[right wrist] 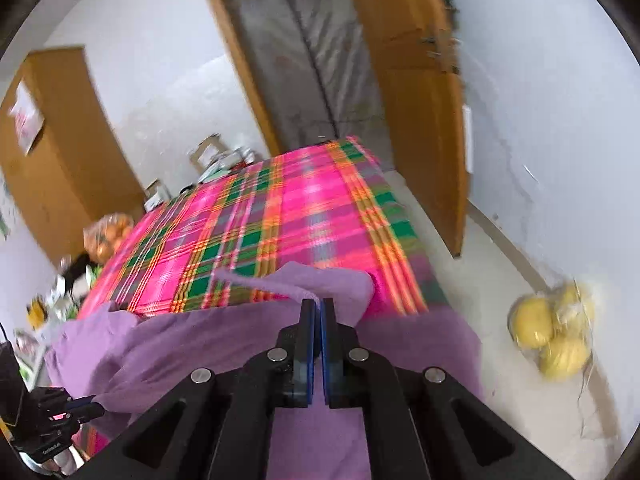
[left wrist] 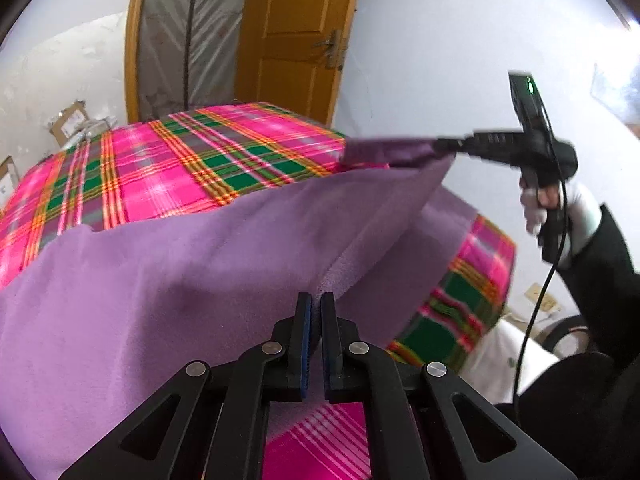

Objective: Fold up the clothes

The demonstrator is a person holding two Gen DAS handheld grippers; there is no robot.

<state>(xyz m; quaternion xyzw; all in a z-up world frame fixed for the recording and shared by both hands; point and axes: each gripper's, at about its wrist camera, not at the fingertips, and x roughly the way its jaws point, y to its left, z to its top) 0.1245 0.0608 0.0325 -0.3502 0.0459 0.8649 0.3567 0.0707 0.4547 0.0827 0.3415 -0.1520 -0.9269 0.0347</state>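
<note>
My left gripper (left wrist: 316, 304) and right gripper (right wrist: 317, 308) both have their fingers pinched tight on the purple cloth (left wrist: 180, 272), low centre of each frame, above the plaid-covered bed (left wrist: 160, 168).

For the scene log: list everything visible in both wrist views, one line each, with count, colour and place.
Garment: one, purple, on the near part of the bed, lifted at two points.
Bed cover: one, pink, green and orange plaid, over the bed.
Door: one, orange-brown wood, beyond the bed.
Plastic sheet: one, clear grey, in the doorway.
Cardboard boxes: several, brown, on the floor left of the bed.
Bagged fruit: one bag, yellow, on the floor right of the bed.
Cabinet: one, brown, far left.
Left gripper: one, black, shut on the garment.
Right gripper: one, black, shut on the garment.
Gloved hand: one, white glove, holding the right gripper.
</note>
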